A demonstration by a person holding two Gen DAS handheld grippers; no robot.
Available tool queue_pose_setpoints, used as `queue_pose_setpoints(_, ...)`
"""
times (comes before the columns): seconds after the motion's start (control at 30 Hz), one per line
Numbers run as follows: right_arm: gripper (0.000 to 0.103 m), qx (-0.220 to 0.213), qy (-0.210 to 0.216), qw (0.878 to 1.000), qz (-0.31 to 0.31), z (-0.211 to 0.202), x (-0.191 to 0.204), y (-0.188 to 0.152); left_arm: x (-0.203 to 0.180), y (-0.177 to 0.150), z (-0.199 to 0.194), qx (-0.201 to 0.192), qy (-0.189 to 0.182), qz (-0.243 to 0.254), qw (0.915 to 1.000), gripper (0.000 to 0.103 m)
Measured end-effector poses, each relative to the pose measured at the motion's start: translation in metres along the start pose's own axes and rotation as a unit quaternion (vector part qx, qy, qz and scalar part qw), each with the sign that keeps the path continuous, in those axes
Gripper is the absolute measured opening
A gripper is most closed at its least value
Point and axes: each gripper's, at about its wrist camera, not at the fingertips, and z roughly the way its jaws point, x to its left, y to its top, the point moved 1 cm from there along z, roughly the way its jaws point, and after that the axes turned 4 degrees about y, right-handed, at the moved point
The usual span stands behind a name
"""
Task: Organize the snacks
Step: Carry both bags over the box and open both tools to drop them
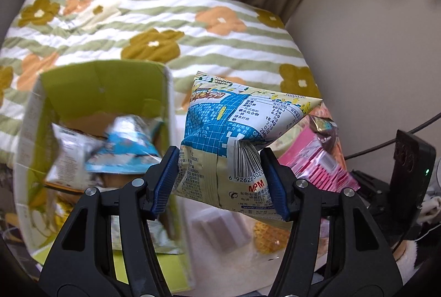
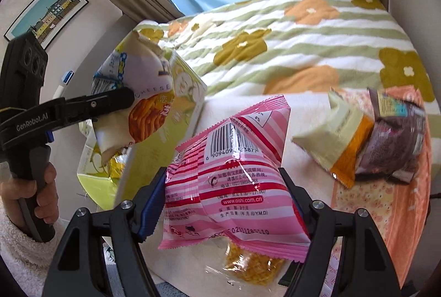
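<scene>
Your left gripper (image 1: 219, 178) is clenched on a cream-and-blue snack bag (image 1: 237, 137), held up just beside the green box (image 1: 104, 84) that already has packets in it. Your right gripper (image 2: 228, 195) is clamped on a pink striped bag (image 2: 234, 175) above the bed. Both bags are puffy and slick, so they could squirt out of the pads (image 1: 165, 181). Bringing both to the box at once risks knocking its thin wall or tipping it on the soft quilt (image 1: 220, 48).

The green box (image 1: 104, 93) stands open-topped at the bed's near edge, packets (image 1: 110, 148) filling its floor; the striped quilt (image 1: 220, 48) behind lies bare, snacks (image 2: 380, 137) crowding the near right corner
</scene>
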Motion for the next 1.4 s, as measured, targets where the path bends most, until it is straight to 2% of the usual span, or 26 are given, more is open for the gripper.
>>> queue_pose_setpoints(0.07,0.071,-0.013,-0.005,1.000,-0.009,-0.001,0.015,0.012,0.014,0.005,-0.015,-0.015,-0.008,-0.005,0.9998,0.057)
queue_pose_setpoints(0.2,0.071,-0.033,-0.006,0.999,-0.028,-0.001,0.043,0.034,0.046,0.014,-0.040,-0.044,-0.001,-0.014,0.9989,0.057)
queue_pose_setpoints(0.37,0.071,-0.049,-0.004,0.998,-0.047,0.012,0.083,0.061,0.093,0.021,-0.059,-0.057,0.026,-0.026,0.9977,0.057)
queue_pose_setpoints(0.6,0.071,-0.050,0.006,0.997,-0.053,0.049,0.130,0.083,0.163,0.023,-0.054,-0.041,0.055,-0.042,0.9967,0.057)
queue_pose_setpoints(0.8,0.071,-0.039,0.009,0.998,-0.043,0.081,0.154,0.082,0.198,0.025,-0.026,-0.027,0.065,-0.022,0.9973,0.057)
queue_pose_setpoints(0.87,0.071,-0.036,0.009,0.999,-0.036,0.090,0.157,0.080,0.206,0.027,-0.014,-0.014,0.073,-0.017,0.9971,0.061)
queue_pose_setpoints(0.9,0.071,-0.034,0.009,0.999,-0.032,0.094,0.158,0.079,0.208,0.027,-0.010,-0.007,0.074,-0.016,0.9971,0.068)
queue_pose_setpoints(0.93,0.071,-0.032,0.008,0.999,-0.030,0.096,0.159,0.078,0.211,0.027,-0.006,-0.003,0.074,-0.015,0.9972,0.082)
queue_pose_setpoints(1.0,0.071,-0.028,0.004,0.999,-0.028,0.099,0.159,0.077,0.216,0.026,-0.004,-0.007,0.076,-0.019,0.9969,0.103)
queue_pose_setpoints(1.2,0.071,-0.021,-0.003,0.999,-0.025,0.102,0.158,0.077,0.226,-0.002,-0.016,-0.009,0.043,-0.063,0.9971,0.103)
queue_pose_setpoints(1.4,0.071,-0.021,-0.015,0.999,-0.039,0.111,0.164,0.083,0.223,-0.032,-0.025,-0.010,0.053,-0.075,0.9957,0.103)
